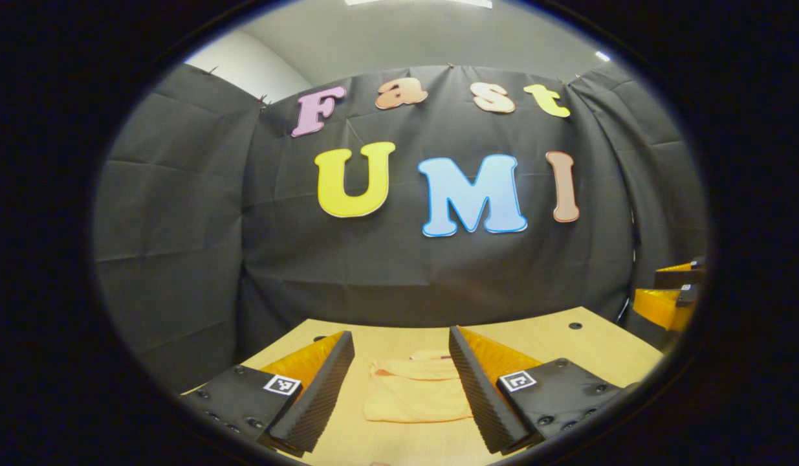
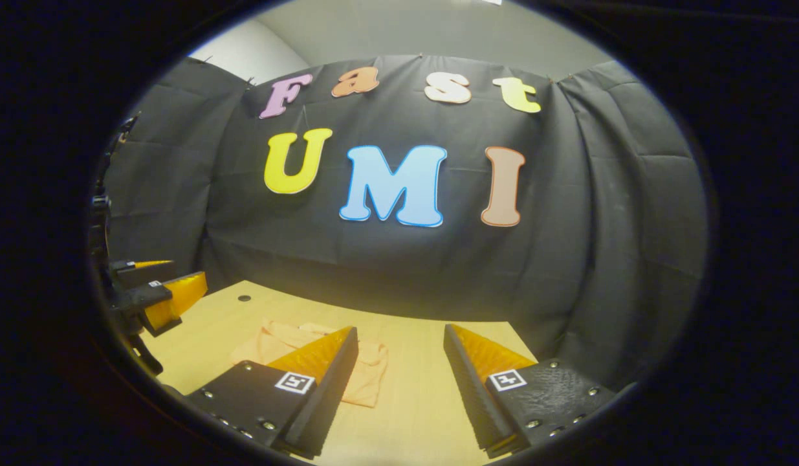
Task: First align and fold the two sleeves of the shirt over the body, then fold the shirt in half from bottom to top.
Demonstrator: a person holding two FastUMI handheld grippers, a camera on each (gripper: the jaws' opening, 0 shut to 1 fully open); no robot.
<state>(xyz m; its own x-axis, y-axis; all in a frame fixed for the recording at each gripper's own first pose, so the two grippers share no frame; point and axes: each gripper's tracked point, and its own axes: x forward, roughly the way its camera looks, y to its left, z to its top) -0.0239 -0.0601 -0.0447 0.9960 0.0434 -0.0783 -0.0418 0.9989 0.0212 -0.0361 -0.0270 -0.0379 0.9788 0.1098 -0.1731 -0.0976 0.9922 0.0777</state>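
Observation:
A pale orange shirt (image 1: 415, 391) lies folded into a compact rectangle on the wooden table (image 1: 567, 340). My left gripper (image 1: 399, 388) hovers above it, open, with the shirt showing between its fingers. In the right gripper view the same shirt (image 2: 370, 372) sits left of centre, partly hidden behind my right gripper's left finger. My right gripper (image 2: 399, 382) is open over bare table to the shirt's right. The right gripper (image 1: 671, 294) appears at the far right of the left gripper view, and the left gripper (image 2: 153, 291) at the far left of the right gripper view.
The table (image 2: 425, 362) ends at the black cloth wall (image 1: 438, 272) behind it. A small dark hole (image 1: 575, 325) sits in the tabletop near the back; the hole (image 2: 244, 298) also appears in the right gripper view.

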